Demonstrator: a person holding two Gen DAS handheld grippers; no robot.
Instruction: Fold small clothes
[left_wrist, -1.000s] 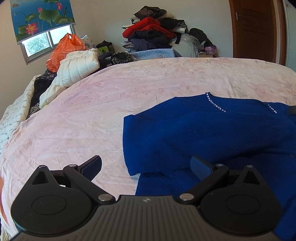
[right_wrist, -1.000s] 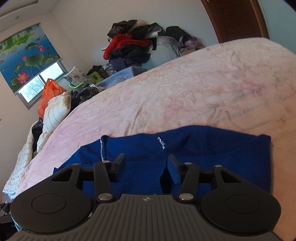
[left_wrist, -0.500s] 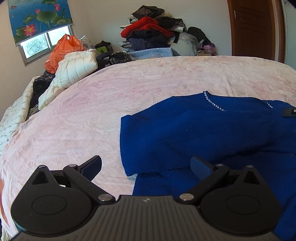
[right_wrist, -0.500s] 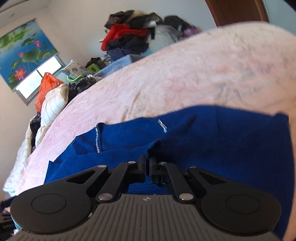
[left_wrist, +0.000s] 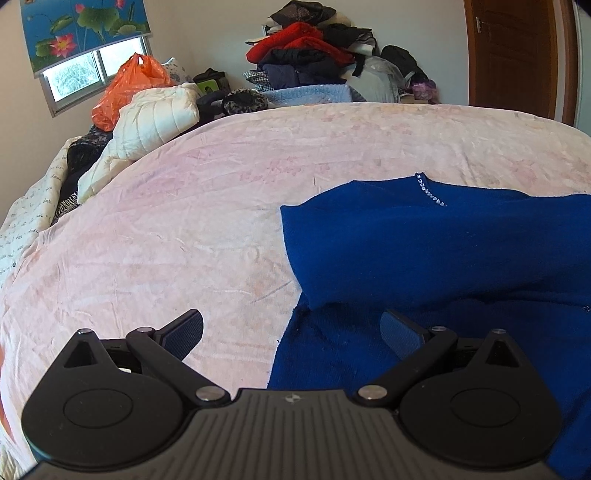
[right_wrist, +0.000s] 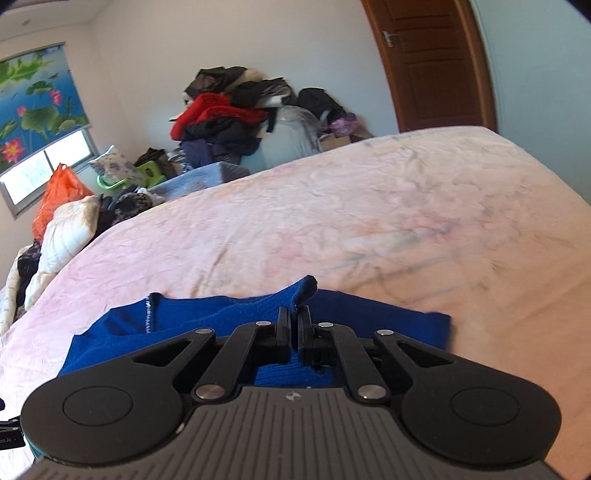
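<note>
Right wrist view: right gripper (right_wrist: 294, 326) jaws pinch the sweater (right_wrist: 229, 314) edge; lift evenly. Left gripper (left_wrist: 291, 334), jaws spread, should anchor the sweater.

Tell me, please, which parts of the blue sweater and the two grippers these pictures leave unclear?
- Blue sweater, left wrist view: its right side runs off the frame edge; its near hem is hidden behind the left gripper.
- Right wrist view: the right gripper covers the sweater's near part, so how much fabric is pinched cannot be judged.
- Bedspread, right wrist view: blurred at right.
</note>
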